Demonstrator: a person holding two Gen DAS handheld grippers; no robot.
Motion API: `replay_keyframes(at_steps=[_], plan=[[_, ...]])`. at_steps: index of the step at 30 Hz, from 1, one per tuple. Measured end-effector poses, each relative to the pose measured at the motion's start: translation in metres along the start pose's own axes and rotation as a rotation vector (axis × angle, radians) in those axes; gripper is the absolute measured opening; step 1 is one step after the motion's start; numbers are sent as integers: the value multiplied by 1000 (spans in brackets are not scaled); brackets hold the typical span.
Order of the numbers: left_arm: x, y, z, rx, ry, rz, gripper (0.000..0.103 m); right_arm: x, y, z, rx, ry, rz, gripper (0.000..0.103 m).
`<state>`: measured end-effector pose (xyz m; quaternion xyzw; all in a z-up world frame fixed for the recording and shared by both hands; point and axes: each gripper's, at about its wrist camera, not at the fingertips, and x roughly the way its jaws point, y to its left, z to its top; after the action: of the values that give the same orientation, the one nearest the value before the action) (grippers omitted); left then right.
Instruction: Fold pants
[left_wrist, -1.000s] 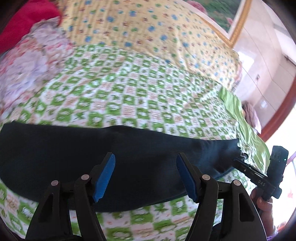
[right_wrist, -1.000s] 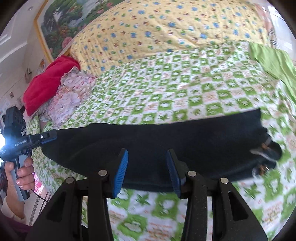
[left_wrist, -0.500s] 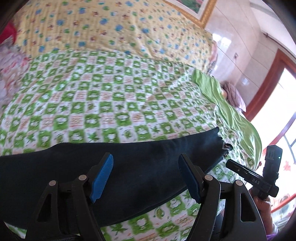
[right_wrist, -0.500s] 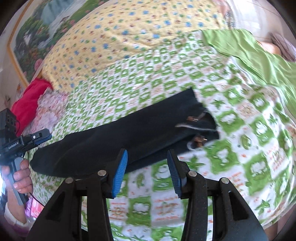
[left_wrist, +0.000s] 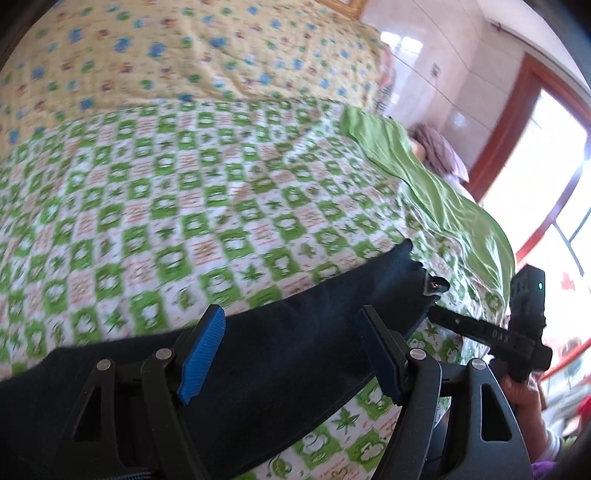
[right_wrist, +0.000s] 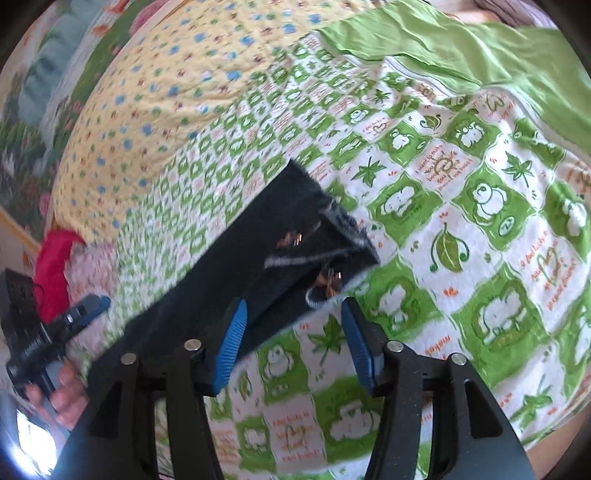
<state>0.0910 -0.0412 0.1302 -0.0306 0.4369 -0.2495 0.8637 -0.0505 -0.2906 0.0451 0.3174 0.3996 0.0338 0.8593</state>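
Observation:
Dark navy pants (left_wrist: 280, 354) lie flat in a long strip across the green-and-white checked bedspread (left_wrist: 184, 206). My left gripper (left_wrist: 288, 343) is open and hovers over the middle of the pants. In the right wrist view the pants (right_wrist: 229, 288) end in the waist with copper buttons (right_wrist: 328, 284). My right gripper (right_wrist: 295, 332) is open, its jaws on either side of the waist's near corner, holding nothing. The right gripper also shows in the left wrist view (left_wrist: 480, 328), close to the waist end.
A yellow dotted quilt (left_wrist: 177, 55) covers the far side of the bed. A green cloth (right_wrist: 461, 48) lies at the right bed edge. A red pillow (right_wrist: 55, 266) and a floral cloth sit at the left. A window (left_wrist: 554, 206) is on the right.
Both views have swung toward the waist end of the pants. My right gripper has moved right along the pants to the waist corner and has opened wider. The pants lie as before.

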Motion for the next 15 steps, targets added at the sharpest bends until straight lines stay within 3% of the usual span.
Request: replay_keyframes(at_steps=[7, 9, 11, 12, 15], plan=[[47, -32, 24, 129, 92, -40, 75, 8, -12, 14, 122, -53, 38, 56], [58, -40, 30, 158, 116, -58, 75, 9, -15, 15, 120, -62, 43, 33], [70, -49, 35, 182, 144, -73, 75, 11, -21, 15, 112, -51, 44, 23], [77, -53, 37, 195, 158, -86, 75, 11, -25, 15, 111, -45, 49, 18], [98, -67, 43, 232, 204, -123, 75, 6, -31, 12, 86, -36, 63, 16]])
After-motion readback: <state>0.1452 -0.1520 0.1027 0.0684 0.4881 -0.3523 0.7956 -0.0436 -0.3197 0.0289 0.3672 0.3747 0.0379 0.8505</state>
